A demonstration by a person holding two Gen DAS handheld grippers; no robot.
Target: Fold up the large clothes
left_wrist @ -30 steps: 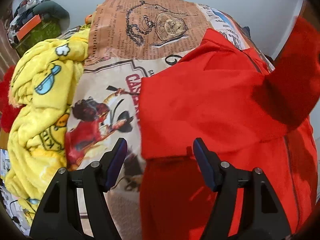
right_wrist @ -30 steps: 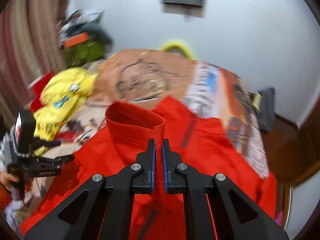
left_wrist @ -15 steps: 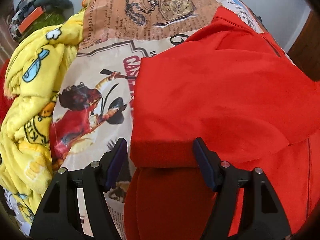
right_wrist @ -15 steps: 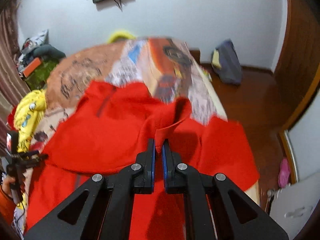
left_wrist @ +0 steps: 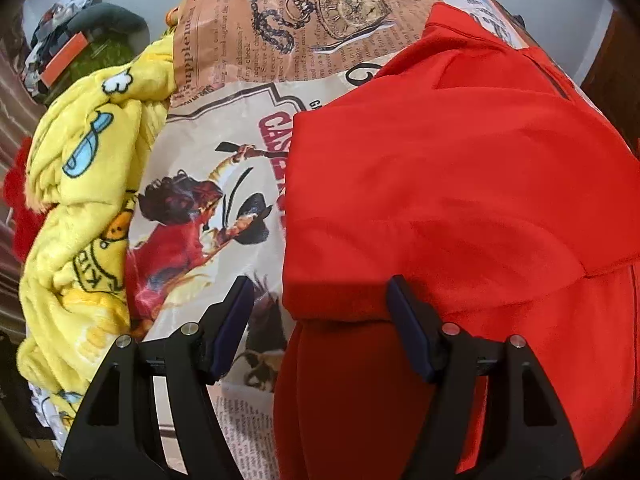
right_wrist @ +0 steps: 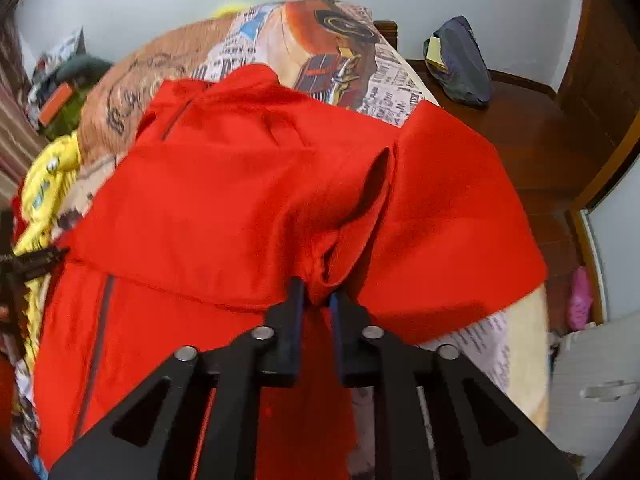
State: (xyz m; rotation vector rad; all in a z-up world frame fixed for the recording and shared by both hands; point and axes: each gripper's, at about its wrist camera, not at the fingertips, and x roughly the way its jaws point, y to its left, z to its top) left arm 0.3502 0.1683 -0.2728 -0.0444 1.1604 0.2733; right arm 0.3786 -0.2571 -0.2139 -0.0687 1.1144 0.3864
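Pale walls close off the room behind our bed (right_wrist: 516, 344), whose printed cover (left_wrist: 224, 128) shows newsprint, a pocket watch and a rider. Across most of that cover lies the red jacket (right_wrist: 224, 200), the thing we are folding; in the right wrist view it fills the middle, collar toward twelve o'clock, a dark zip running down at eight o'clock, and one panel already laid over the body. At nine o'clock of the jacket, in the left wrist view, a yellow blanket (left_wrist: 80, 216) sits bunched against the cover's edge. Off the bed at two o'clock in the right wrist view, a dark bag (right_wrist: 460, 64) rests on a wooden floor (right_wrist: 532, 140).

Our left gripper (left_wrist: 320, 328) stands with its jaws wide apart, straddling the jacket's folded edge; the right finger touches or lies just beside the cloth, the left one hangs over bare cover. Our right gripper (right_wrist: 316, 308) is at six o'clock of its view, its jaws opening, with a pinched ridge of red cloth between them and barely any gap showing at the pads.
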